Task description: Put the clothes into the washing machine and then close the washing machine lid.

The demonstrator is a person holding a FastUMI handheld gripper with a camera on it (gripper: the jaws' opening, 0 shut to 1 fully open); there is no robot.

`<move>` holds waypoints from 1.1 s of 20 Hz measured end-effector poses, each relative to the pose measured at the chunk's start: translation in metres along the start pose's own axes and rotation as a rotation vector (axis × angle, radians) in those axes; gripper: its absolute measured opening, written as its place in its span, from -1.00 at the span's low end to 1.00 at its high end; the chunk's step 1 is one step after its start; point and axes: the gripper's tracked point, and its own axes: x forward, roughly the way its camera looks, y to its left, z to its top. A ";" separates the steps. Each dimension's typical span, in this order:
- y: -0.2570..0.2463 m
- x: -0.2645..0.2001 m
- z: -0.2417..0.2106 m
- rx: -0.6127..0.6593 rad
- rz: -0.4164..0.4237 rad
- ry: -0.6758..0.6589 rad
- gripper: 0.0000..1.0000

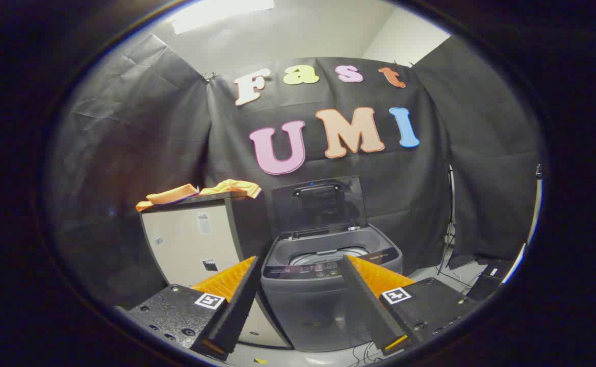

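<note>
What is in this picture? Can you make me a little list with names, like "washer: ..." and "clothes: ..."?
washer: grey top-loading washing machine, standing on the floor just ahead of the fingers
lid: washing machine lid, raised upright, drum open
clothes: orange clothes, lying on top of the white cabinet
cabinet: beside the washer
gripper: gripper, fingers open, holding nothing, pointed at the washer
task so far: clothes not yet in the washer, lid not yet closed
</note>
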 end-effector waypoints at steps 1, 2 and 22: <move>-0.002 0.000 -0.001 0.011 -0.004 0.000 0.92; -0.003 0.001 -0.001 0.019 -0.009 0.001 0.92; 0.090 0.077 0.052 -0.052 -0.027 0.013 0.92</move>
